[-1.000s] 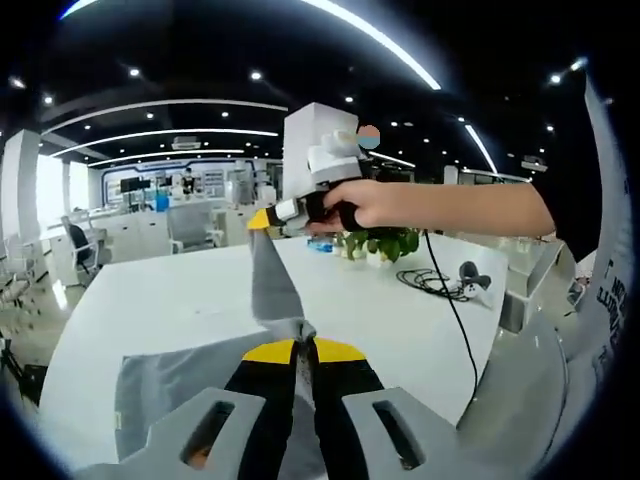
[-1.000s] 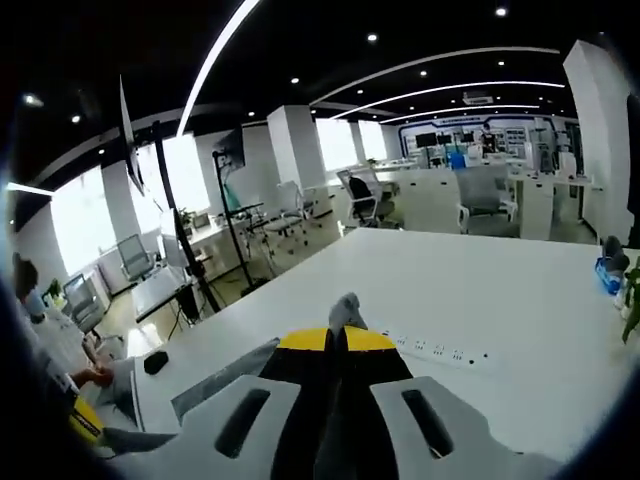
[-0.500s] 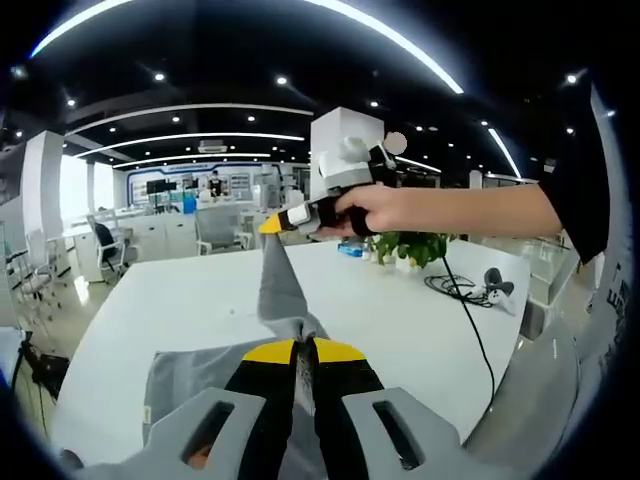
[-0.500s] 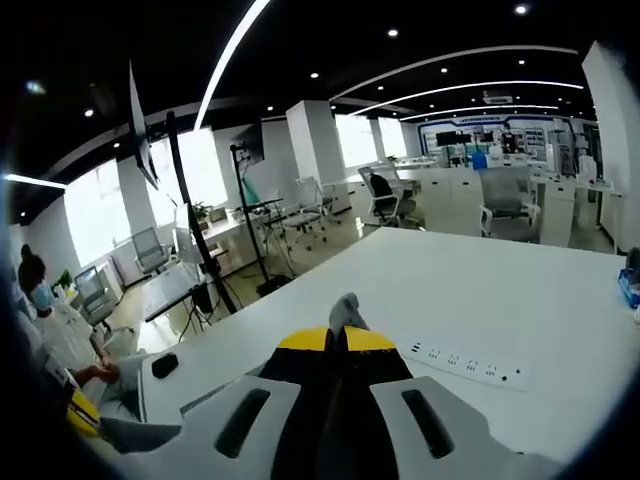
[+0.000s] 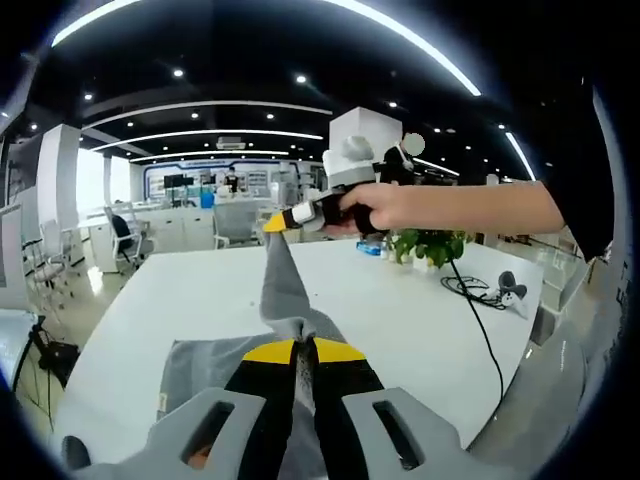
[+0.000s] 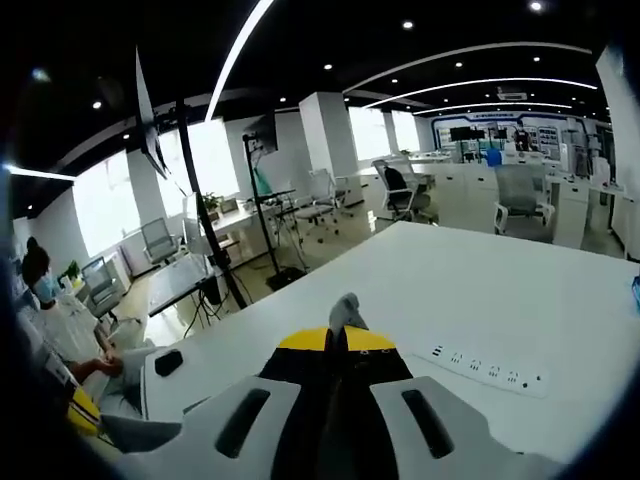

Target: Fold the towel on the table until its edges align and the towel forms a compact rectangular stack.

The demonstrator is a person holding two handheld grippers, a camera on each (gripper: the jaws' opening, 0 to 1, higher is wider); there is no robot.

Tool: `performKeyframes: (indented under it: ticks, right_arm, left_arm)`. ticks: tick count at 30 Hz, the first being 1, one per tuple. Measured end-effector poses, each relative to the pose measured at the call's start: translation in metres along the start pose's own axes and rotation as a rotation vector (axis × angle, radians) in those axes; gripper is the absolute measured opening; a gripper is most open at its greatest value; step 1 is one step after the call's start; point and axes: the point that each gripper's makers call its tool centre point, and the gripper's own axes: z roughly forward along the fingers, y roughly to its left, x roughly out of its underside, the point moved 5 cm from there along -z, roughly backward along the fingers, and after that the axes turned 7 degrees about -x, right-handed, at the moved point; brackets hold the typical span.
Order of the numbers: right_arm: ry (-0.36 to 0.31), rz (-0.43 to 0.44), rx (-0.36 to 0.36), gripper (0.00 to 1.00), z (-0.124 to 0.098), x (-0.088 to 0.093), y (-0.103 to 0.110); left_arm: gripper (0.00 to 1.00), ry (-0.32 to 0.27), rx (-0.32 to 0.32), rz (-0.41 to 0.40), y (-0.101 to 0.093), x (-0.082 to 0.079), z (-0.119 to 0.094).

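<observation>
White desk (image 5: 180, 290) runs wide under both views; grey towel (image 5: 285, 290) partly lifted off it, the rest lying flat on the near desk surface below the left hand-held gripper (image 5: 300, 350). The lifted edge runs as a taut strip straight ahead from the left hand-held gripper, up and away to the right hand-held gripper (image 5: 275, 222), so the towel's held edge lies along the line between the two tools, left one low and near the flat cloth, right one high and farther out over the desk. Left jaws closed together, pinching a bunched corner of towel. In the right gripper view the right hand-held gripper (image 6: 338, 340) is likewise clamped, a small tuft of towel poking out past the yellow tips. Judgement: the fold turns on carrying this stretched edge over the flat portion. Left gripper view gives the flat cloth and the person's hand (image 5: 385, 205); right gripper view gives the power strip (image 6: 485, 368) on the desk instead.
</observation>
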Motion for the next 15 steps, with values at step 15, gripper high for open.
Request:
performKeyframes:
  ticks: [15]
  right_arm:
    - [0.019,-0.015,-0.04,0.01,0.023,-0.003,0.005]
  left_arm:
    - [0.05,0.006,-0.052,-0.021,0.011,0.008,-0.01]
